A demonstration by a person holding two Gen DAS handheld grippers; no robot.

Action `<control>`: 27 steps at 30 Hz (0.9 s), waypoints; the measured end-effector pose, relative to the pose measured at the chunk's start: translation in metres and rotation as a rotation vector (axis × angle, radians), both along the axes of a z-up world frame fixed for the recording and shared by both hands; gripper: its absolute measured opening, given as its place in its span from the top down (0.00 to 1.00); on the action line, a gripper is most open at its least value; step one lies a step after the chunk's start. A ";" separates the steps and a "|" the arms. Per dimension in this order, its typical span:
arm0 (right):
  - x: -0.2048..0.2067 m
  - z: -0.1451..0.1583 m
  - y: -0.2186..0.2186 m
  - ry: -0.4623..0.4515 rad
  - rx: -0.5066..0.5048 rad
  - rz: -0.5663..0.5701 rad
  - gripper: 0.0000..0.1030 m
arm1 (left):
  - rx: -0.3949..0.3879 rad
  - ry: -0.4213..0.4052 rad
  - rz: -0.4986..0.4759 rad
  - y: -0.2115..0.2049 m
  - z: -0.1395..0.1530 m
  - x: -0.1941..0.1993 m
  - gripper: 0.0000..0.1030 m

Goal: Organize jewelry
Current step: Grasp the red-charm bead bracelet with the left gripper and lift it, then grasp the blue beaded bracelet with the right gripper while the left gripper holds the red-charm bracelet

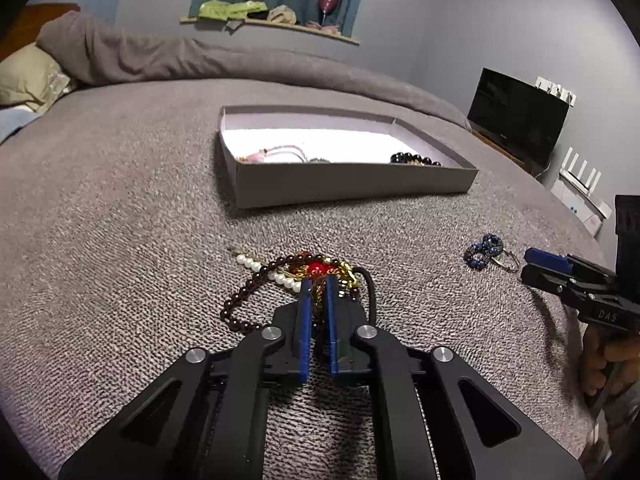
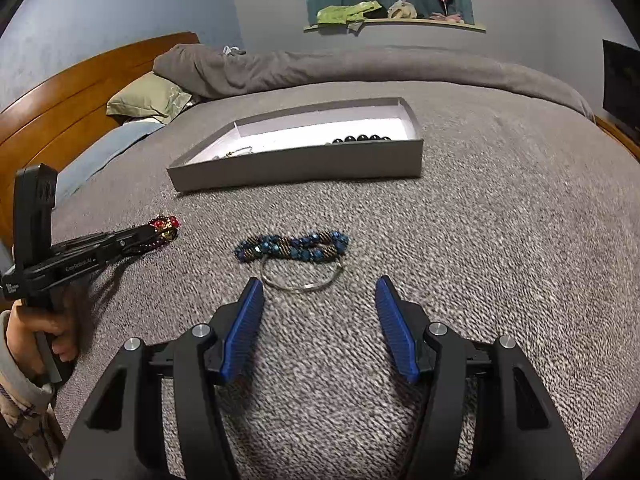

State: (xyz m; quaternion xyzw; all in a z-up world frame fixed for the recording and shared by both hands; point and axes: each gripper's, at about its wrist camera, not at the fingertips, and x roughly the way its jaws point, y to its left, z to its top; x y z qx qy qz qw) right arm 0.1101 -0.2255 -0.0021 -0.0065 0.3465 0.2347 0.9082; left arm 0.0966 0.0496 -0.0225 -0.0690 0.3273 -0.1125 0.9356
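The left tool (image 1: 317,286), nearly closed, pinches the limp, tangle-prone bead heap (image 1: 304,276) on the bed (image 1: 120,208); the right tool (image 2: 318,290), wide open, faces the light blue bracelet (image 2: 292,246), best gripped mid-strand.

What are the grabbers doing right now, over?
Left gripper shut on gold-and-red jewelry. Right gripper open, short of blue bead bracelet. Box ahead, path clear.

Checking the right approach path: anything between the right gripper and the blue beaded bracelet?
Only a thin silver bangle, lying on the grey bedspread just short of the blue beaded bracelet, ahead of the open right gripper. Right wrist view shows it.
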 end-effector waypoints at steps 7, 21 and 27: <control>0.010 0.006 0.009 -0.003 -0.002 0.002 0.36 | -0.010 -0.071 0.020 0.006 0.012 -0.013 0.94; 0.044 -0.001 0.036 0.052 -0.061 0.047 0.23 | -0.004 -0.164 0.009 0.010 0.064 -0.018 0.94; 0.046 -0.004 0.042 0.052 -0.090 0.068 0.36 | -0.010 -0.178 0.007 0.009 0.073 -0.020 0.94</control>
